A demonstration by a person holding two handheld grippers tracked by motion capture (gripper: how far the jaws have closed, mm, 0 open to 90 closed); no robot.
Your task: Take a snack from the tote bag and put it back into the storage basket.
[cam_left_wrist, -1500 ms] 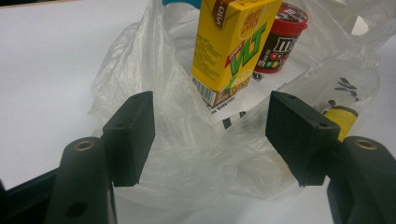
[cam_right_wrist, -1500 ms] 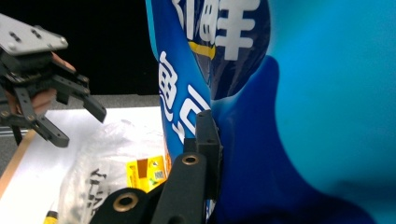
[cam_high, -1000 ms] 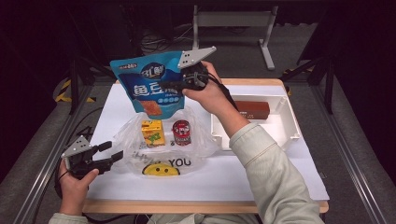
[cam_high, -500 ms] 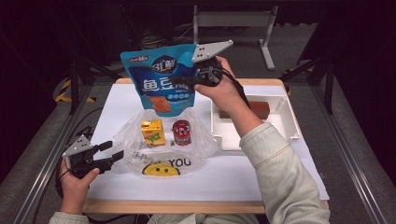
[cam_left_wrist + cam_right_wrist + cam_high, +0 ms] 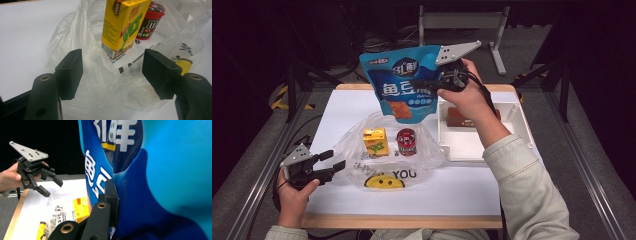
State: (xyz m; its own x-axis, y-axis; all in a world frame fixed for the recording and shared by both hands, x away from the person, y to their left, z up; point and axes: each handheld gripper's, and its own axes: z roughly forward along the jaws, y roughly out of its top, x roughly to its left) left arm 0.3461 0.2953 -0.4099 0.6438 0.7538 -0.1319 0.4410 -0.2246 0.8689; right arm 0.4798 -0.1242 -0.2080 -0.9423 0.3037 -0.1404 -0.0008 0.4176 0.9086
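Blue snack bag [image 5: 404, 87], yellow juice box [image 5: 375, 141]

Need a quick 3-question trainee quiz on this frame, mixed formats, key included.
1. True or false: the right tool is shut on the blue snack bag and holds it in the air above the table.
2. Which two items sit inside the clear plastic bag? A) yellow juice carton and red can B) two bottles C) a cup and a spoon
3. Fill in: the jaws of the left tool stand ____ at the plastic bag's edge.

Key: 1 true; 2 A; 3 open
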